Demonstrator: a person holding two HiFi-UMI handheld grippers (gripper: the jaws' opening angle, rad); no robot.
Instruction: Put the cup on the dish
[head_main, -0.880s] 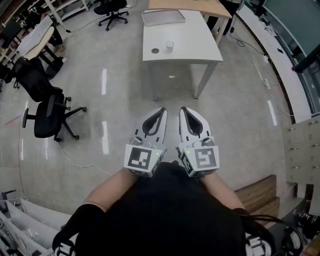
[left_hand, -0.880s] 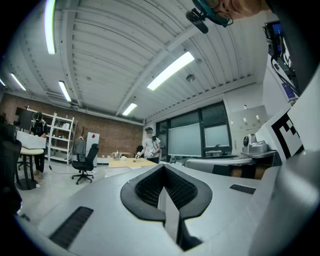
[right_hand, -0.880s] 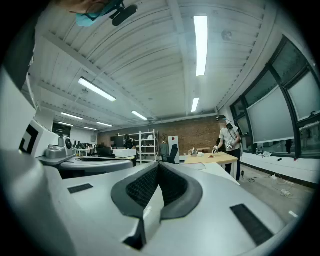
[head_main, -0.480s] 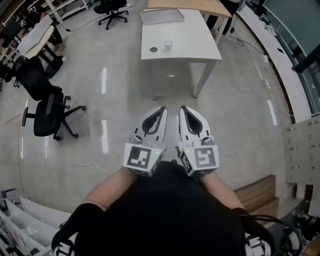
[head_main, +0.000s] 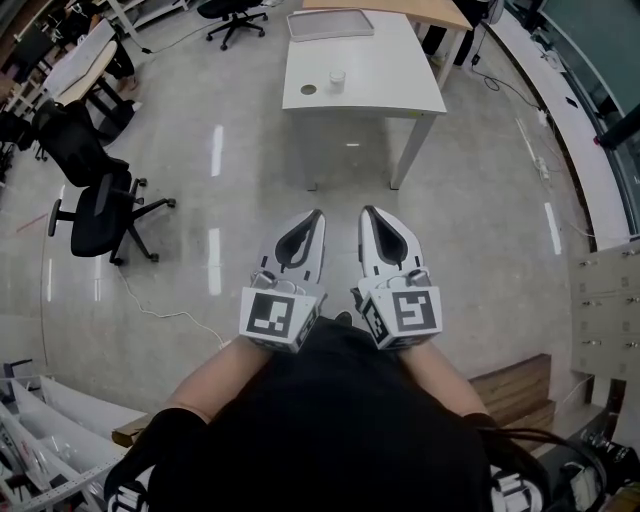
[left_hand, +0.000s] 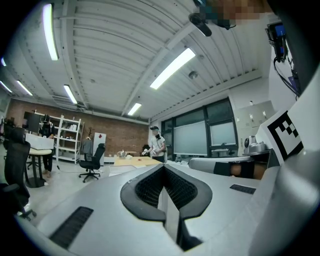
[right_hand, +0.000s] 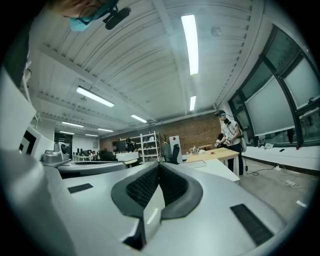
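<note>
- White table (head_main: 380, 75) at the top of the head view, white legs, grey tray (head_main: 330, 23) at its far end.
- Wood-topped table (head_main: 400, 8) directly behind it.
- Black office chair (head_main: 100, 212) at left on the glossy grey floor (head_main: 480, 220). Second black chair (head_main: 70, 150) just behind it, third (head_main: 232, 10) at the top edge.
- Thin white cable (head_main: 165, 312) snakes over the floor near the left chair.
- Wooden step (head_main: 515, 385) lower right, pale cabinet (head_main: 608, 300) near it.
- Left gripper view: brick back wall (left_hand: 117, 137), white shelving rack (left_hand: 67, 140), a person (left_hand: 156, 144) standing by the wood table, strip lights (left_hand: 172, 67) on a ribbed ceiling.
- Right gripper view: large windows (right_hand: 280, 100) along the right side.
</note>
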